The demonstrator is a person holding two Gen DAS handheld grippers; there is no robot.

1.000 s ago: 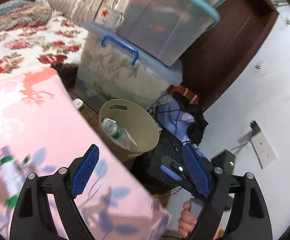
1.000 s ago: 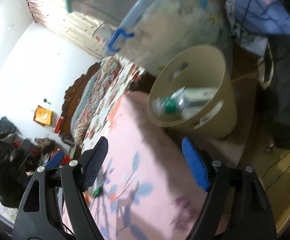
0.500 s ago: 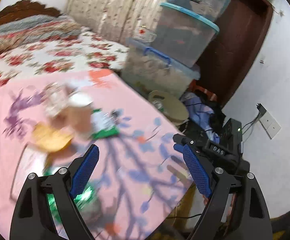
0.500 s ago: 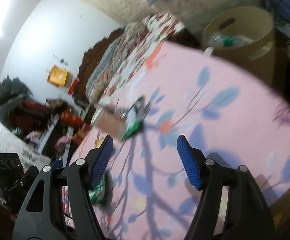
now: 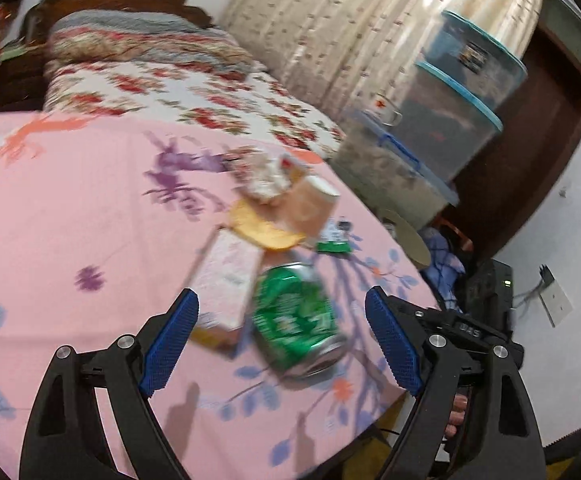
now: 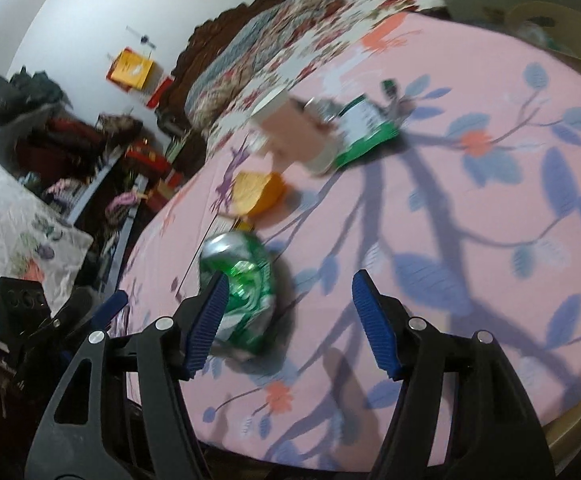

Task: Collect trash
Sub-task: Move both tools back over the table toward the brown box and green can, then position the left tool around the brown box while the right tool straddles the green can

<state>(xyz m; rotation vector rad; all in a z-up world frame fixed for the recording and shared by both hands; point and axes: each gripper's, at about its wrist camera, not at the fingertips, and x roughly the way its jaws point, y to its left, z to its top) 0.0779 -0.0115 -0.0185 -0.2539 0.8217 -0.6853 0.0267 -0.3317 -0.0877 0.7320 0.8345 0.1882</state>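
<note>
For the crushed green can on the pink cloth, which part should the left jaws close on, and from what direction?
Grip the green can across its dented middle, coming from above and the near edge. It lies on its side with its ends pointing toward and away from the left gripper, so the open jaws already straddle its width. The pink box lies right beside one flank, so that finger needs care.

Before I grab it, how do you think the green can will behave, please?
The green can lies on its side on the cloth, so a nudge may roll it. It looks dented, so probably empty, light, and easily crushed by the left gripper.
</note>
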